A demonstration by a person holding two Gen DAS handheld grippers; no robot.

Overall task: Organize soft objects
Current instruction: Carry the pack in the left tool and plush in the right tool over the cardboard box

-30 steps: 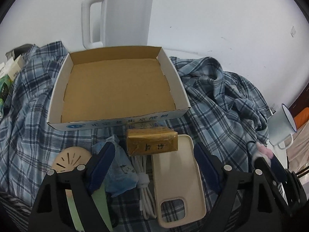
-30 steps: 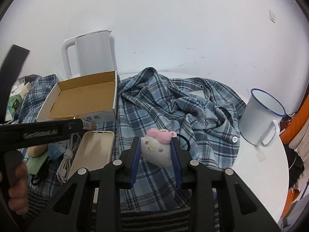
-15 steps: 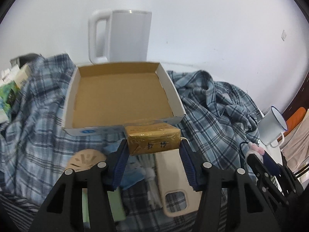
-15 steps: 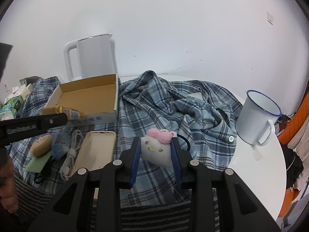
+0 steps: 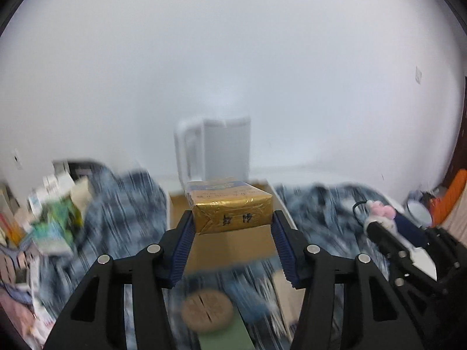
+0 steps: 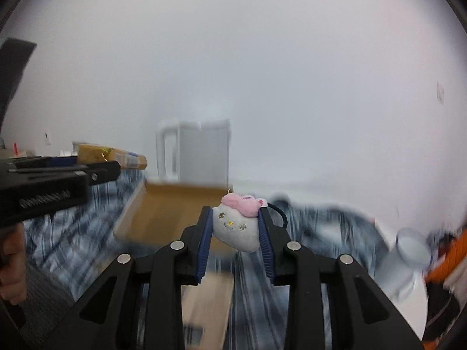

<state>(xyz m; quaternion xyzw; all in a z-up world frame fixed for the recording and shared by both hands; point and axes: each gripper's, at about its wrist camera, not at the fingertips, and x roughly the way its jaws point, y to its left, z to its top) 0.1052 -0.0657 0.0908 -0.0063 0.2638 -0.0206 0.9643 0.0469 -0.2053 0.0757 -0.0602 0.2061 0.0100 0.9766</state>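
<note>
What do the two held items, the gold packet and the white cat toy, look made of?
Gold packet: glossy foil or plastic wrap, with shiny creases and folded ends; contents unseen. Cat toy: matte plush fabric with a fuzzy pink bow and stitched face.

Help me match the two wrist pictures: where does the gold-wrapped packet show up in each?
Left wrist: gold-wrapped packet at centre, clamped in the left gripper.
Right wrist: the packet at the left edge, held off the table.
Shared landmark: the white kettle behind the cardboard box.
</note>
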